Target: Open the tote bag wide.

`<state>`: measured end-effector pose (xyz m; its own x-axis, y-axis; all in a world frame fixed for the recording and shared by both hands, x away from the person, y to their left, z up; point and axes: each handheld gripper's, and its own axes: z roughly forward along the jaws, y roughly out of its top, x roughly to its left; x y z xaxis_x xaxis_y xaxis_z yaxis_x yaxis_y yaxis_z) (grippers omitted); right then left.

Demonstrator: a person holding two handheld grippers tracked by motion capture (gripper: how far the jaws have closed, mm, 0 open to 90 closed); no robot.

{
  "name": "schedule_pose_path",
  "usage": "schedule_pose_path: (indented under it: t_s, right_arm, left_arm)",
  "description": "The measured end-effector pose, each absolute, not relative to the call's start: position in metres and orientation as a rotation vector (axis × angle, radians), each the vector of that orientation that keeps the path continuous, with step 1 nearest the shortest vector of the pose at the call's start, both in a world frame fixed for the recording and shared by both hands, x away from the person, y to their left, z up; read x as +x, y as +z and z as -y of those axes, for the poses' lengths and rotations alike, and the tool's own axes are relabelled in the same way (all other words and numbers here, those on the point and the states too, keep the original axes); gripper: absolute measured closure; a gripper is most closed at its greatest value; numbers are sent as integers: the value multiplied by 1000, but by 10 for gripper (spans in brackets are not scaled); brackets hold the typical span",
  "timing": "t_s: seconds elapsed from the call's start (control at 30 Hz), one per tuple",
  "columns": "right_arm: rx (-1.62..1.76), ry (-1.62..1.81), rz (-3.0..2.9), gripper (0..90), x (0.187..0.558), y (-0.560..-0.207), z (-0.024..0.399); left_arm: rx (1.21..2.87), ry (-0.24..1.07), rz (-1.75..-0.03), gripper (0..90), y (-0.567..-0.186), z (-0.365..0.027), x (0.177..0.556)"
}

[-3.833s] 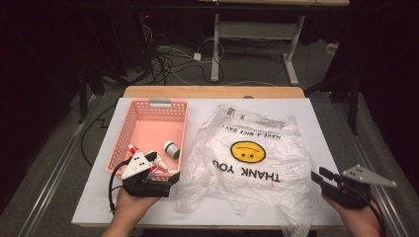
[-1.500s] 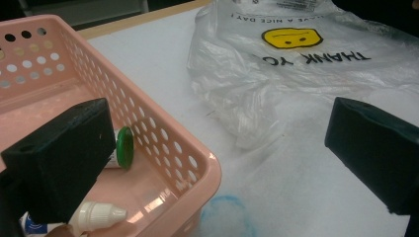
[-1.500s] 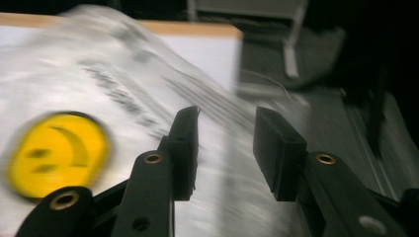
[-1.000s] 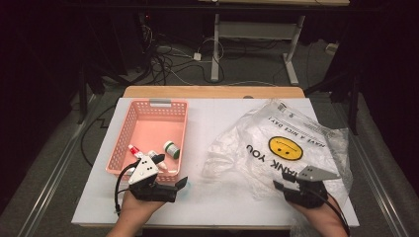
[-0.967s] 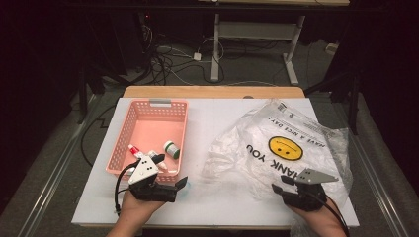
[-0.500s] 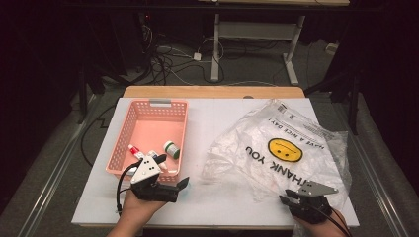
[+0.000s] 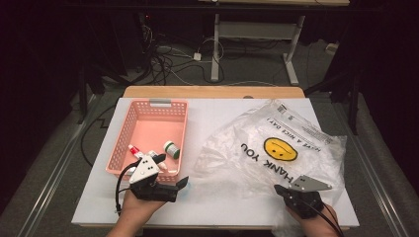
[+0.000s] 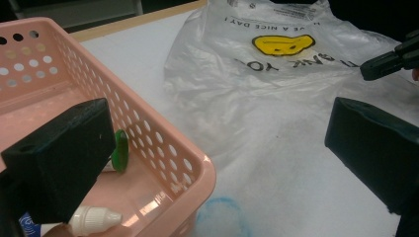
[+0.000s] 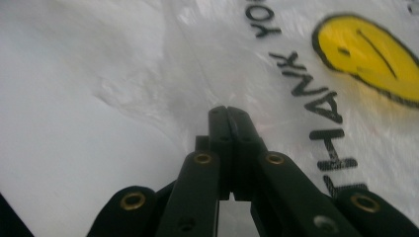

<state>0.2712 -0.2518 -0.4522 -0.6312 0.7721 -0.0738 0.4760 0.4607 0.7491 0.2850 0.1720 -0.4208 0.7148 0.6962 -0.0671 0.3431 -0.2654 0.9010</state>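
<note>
A clear plastic bag with a yellow smiley and "THANK YOU" print lies crumpled on the right half of the white table. My right gripper is at the bag's near edge. Its jaws have just been closing and now meet, with folds of the bag running into the tips of the right gripper, so a bit of film looks pinched. My left gripper rests wide open at the near right corner of a pink basket, with nothing between its jaws. In the left gripper view it spans the basket's rim and the bag.
The basket holds a green-capped bottle, a red-capped tube and a white dropper bottle. A faint blue ring marks the table beside the basket. Bare table lies between basket and bag. Desk legs and cables stand beyond the far edge.
The right gripper has drawn back toward the near edge of the bag and its jaws have shut. Much earlier the bag lay mid-table; it now lies to the right. The left gripper has stayed put.
</note>
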Motion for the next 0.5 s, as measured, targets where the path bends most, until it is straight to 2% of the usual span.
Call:
schedule_pose_path:
  t_s: [0.13, 0.27, 0.37, 0.47, 0.5]
  right_arm:
    - [983, 1020, -2320, 900, 277, -446, 228]
    - [990, 1029, -2376, 900, 284, -460, 213]
    - [978, 1057, -2406, 783, 284, -463, 212]
    - [943, 1127, -2361, 702, 287, -446, 216]
    - [943, 1127, -2361, 702, 287, -446, 216]
  left_arm:
    - [1861, 417, -815, 0, -421, -174, 285]
    - [1859, 427, -811, 0, -421, -174, 284]
    - [1854, 429, -814, 0, -421, -175, 283]
    - [1848, 432, -822, 0, -422, -176, 284]
    - [1848, 432, -822, 0, -422, -176, 284]
